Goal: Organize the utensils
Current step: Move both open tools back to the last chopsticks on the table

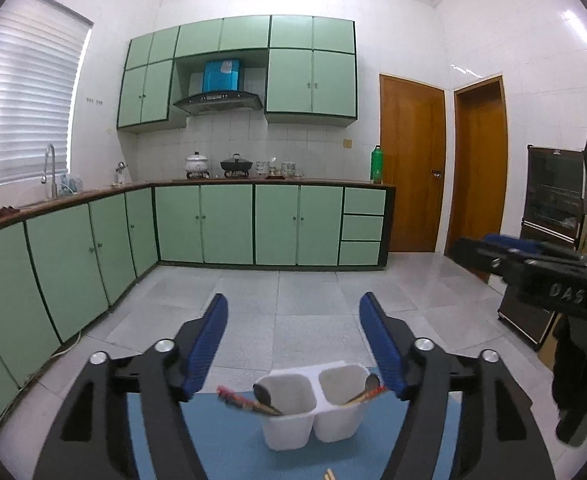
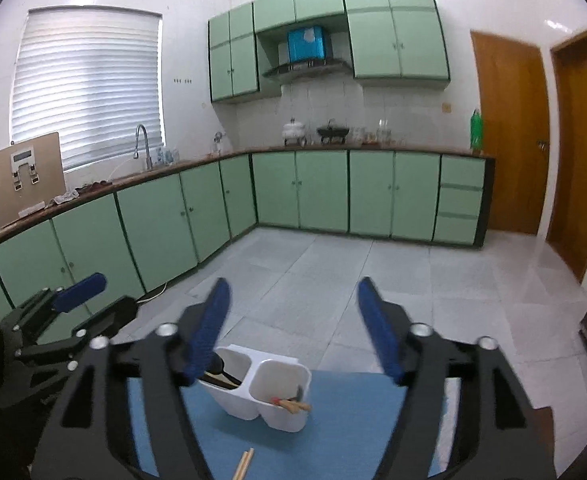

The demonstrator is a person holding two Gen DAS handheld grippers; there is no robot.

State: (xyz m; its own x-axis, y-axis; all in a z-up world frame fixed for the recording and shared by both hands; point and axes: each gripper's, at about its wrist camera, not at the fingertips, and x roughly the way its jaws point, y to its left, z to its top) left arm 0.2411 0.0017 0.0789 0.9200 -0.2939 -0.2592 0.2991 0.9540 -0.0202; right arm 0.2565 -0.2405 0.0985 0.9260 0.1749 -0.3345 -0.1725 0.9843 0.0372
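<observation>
A white two-compartment utensil holder (image 1: 313, 408) stands on a blue mat (image 1: 229, 444). Its left cup holds a dark spoon (image 1: 262, 394) and red-tipped chopsticks (image 1: 237, 398). Its right cup holds a spoon (image 1: 371, 382) and chopsticks. Loose wooden chopstick ends (image 1: 328, 474) lie on the mat near me. My left gripper (image 1: 293, 312) is open and empty above the holder. In the right wrist view the holder (image 2: 261, 396) sits below my right gripper (image 2: 293, 296), which is open and empty. Loose chopsticks (image 2: 243, 464) lie in front of it.
The right gripper body (image 1: 533, 268) shows at the right of the left wrist view. The left gripper (image 2: 65, 320) shows at the left of the right wrist view. Green cabinets (image 1: 229, 224), a tiled floor (image 1: 305, 300) and wooden doors (image 1: 413, 164) lie beyond.
</observation>
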